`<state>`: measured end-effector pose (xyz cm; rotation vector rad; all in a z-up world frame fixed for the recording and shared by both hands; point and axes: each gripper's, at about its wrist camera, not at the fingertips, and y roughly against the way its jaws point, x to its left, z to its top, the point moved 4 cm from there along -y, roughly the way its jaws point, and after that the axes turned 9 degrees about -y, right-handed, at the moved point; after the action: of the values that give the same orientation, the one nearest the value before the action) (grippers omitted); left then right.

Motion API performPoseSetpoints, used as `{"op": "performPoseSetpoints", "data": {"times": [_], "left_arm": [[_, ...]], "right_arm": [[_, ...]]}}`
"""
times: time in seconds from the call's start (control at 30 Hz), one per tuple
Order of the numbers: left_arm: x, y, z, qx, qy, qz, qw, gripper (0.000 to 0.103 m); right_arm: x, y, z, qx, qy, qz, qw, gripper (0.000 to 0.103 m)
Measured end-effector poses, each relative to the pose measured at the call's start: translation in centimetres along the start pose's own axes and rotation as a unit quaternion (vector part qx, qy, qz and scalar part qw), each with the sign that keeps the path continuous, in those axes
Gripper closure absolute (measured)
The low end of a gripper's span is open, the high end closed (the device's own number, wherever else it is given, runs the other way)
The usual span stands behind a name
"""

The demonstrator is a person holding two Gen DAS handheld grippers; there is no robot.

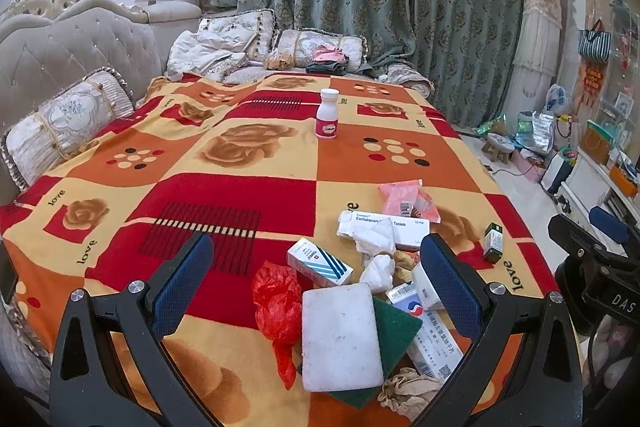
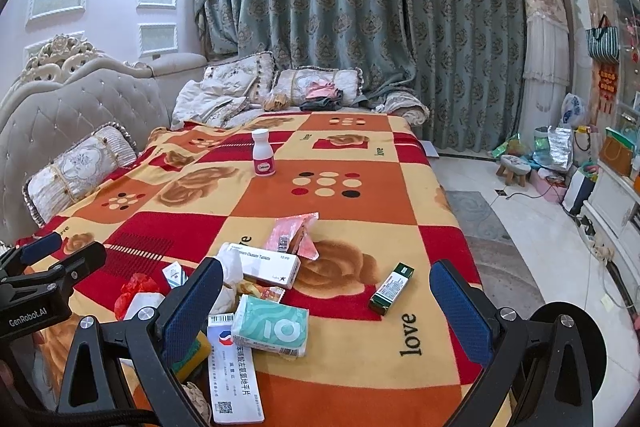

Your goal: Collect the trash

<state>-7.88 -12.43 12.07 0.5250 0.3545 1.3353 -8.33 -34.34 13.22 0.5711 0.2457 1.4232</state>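
Through my left wrist camera, my left tongs (image 1: 316,283) stand spread wide and grasp nothing — they hover over a heap of trash on the near part of the blanket (image 1: 168,195) that covers the bed. Between the fingers lies a white sponge (image 1: 340,335) on a green scouring pad (image 1: 396,327), its long axis running away from me. A crumpled red bag (image 1: 278,307) lies just left of it, a blue-striped box (image 1: 319,262) beyond, and the long white tablet box (image 1: 390,225) lies crosswise, left to right. A white bottle (image 1: 327,113) stands upright well beyond the heap.

Through my right wrist camera, my right tongs (image 2: 326,307) are likewise released, empty. Between the fingers a teal tissue pack (image 2: 272,325) rests on the long white medicine box (image 2: 234,375), whose long axis points away from me. A small green box (image 2: 391,289) lies apart to the right, pointing diagonally toward the far right.
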Motion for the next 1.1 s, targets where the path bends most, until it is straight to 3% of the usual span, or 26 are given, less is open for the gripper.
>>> {"op": "performPoseSetpoints", "data": {"times": [1.1], "left_arm": [[0.9,-2.4,-2.4,0.051,0.012,0.0,0.9986,0.0]], "right_arm": [[-0.9,-1.4,-1.9,0.041,0.001,0.007,0.999,0.0]]}}
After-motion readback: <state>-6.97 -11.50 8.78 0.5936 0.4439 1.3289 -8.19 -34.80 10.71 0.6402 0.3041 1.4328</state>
